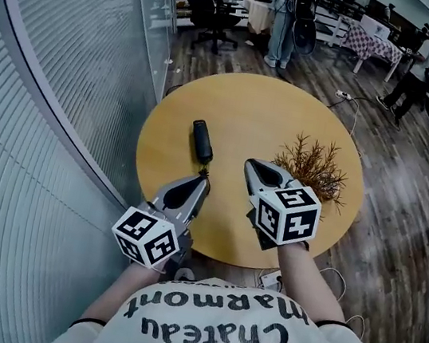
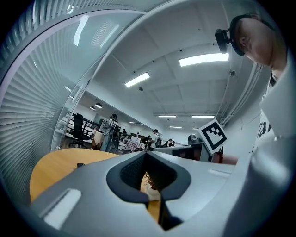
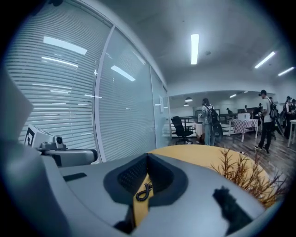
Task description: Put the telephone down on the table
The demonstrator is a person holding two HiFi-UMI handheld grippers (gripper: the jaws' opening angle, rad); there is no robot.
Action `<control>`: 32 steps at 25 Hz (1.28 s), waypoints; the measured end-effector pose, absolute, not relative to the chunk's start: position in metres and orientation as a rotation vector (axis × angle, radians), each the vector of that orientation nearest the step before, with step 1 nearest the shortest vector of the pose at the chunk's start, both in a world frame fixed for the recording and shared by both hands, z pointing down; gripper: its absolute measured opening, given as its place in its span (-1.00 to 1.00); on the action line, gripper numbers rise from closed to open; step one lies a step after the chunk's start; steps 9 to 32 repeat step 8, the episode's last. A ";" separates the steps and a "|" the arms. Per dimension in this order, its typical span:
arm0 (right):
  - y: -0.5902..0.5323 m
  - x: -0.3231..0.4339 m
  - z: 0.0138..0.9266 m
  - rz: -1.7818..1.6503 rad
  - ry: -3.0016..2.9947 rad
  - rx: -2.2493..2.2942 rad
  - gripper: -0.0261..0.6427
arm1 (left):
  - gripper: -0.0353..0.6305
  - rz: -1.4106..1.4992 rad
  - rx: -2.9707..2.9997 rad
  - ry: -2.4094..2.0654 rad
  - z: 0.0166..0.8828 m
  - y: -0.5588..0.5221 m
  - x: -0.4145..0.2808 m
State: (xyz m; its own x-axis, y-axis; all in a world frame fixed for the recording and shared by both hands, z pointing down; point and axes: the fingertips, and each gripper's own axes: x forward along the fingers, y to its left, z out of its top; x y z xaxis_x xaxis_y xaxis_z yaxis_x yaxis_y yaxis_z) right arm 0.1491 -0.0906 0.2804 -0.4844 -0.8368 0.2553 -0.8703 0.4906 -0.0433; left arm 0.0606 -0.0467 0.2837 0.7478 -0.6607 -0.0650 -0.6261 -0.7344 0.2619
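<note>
Black telephone on table — left gripper, right gripper closed, empty — shirt: "Chateau Marmont".

To your left runs a glass wall lined with horizontal blinds, and a dark wood-plank floor lies under your round yellow table. Beyond it stand a black office chair, a checked-cloth table and several people. Strip lights glow overhead.

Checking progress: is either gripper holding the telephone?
No, the telephone lies on the table, ahead of the shut left gripper and right gripper.
</note>
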 end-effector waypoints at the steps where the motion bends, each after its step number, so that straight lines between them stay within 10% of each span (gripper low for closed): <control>1: -0.090 0.149 0.279 0.249 -2.534 1.477 -0.88 | -0.88 -0.226 2.719 -1.022 0.284 -0.045 0.058; 32: -0.104 0.127 0.266 0.243 -2.548 1.494 -0.88 | -0.88 -0.227 2.703 -1.049 0.277 -0.058 0.028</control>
